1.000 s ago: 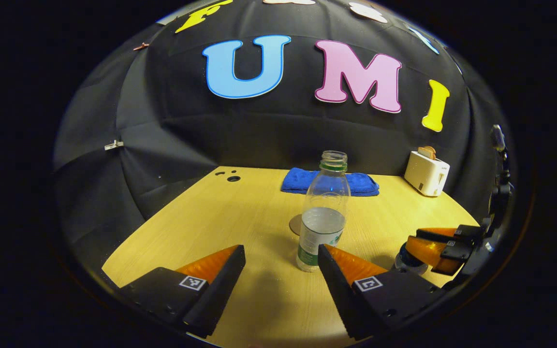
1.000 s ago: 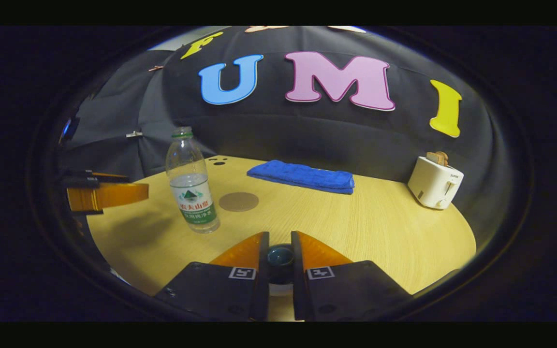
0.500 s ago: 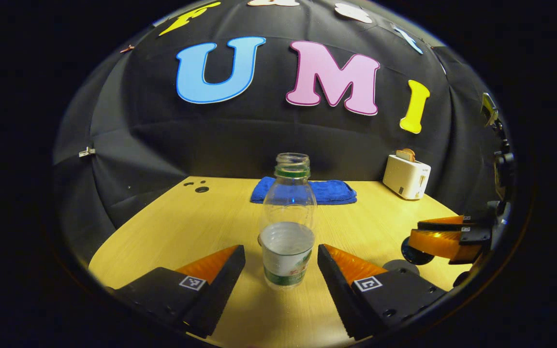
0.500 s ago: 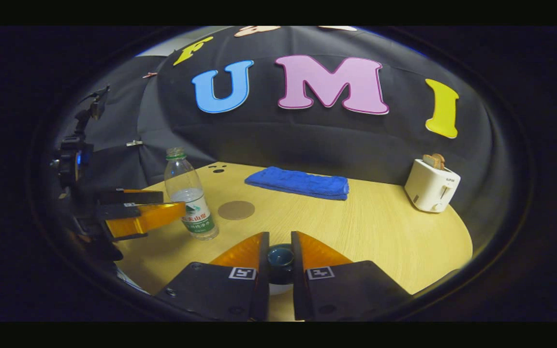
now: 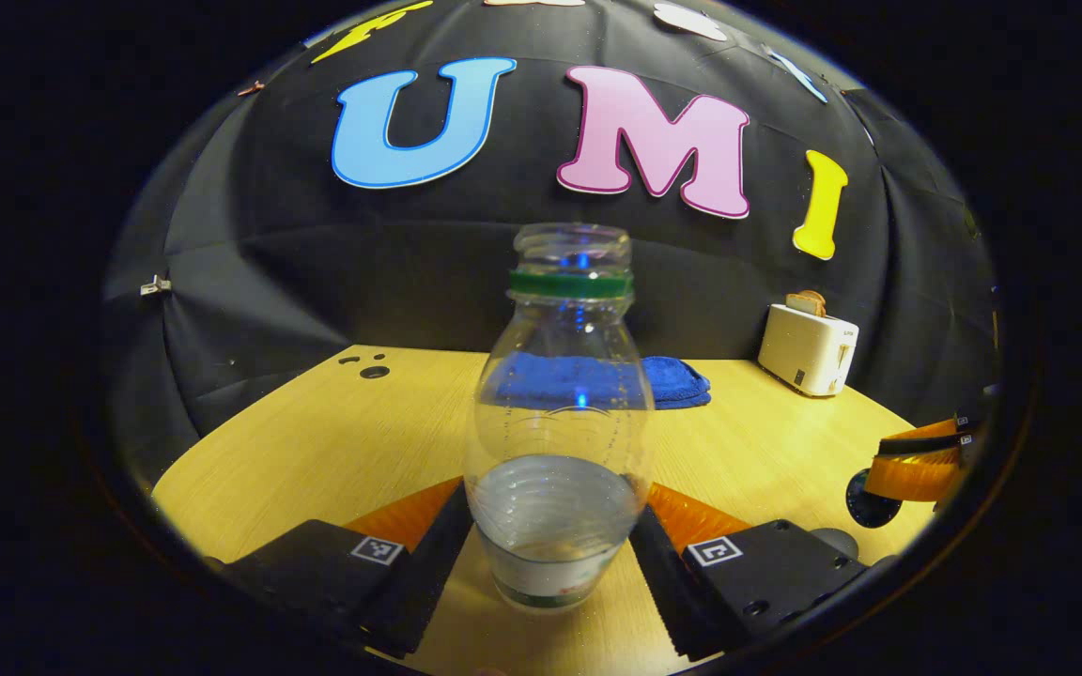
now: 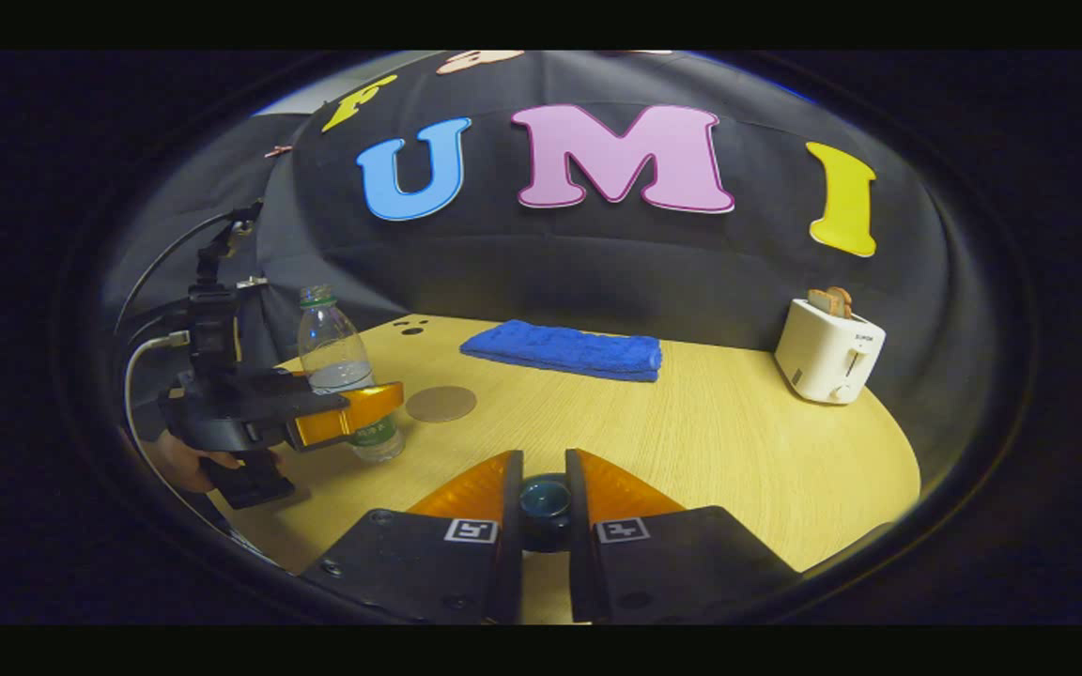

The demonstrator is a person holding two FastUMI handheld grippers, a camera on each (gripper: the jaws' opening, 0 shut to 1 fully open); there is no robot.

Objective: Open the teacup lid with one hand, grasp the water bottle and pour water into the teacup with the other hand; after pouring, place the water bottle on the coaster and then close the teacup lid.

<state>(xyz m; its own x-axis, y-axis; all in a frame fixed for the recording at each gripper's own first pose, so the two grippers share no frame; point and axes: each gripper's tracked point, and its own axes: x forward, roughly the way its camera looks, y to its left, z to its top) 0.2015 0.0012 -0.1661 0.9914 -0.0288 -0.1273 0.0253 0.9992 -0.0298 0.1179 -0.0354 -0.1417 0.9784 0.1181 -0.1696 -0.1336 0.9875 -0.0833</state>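
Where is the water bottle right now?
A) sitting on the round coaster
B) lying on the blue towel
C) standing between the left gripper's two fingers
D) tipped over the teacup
C: the water bottle stands upright on the table between the left gripper's fingers, with the coaster bare beside it.

My pale wooden table [image 6: 710, 451] carries a folded blue towel [image 6: 564, 349] and a white toaster [image 6: 827, 351] near the back wall, a round coaster [image 6: 440, 404], and an uncapped water bottle [image 5: 555, 441] standing upright.
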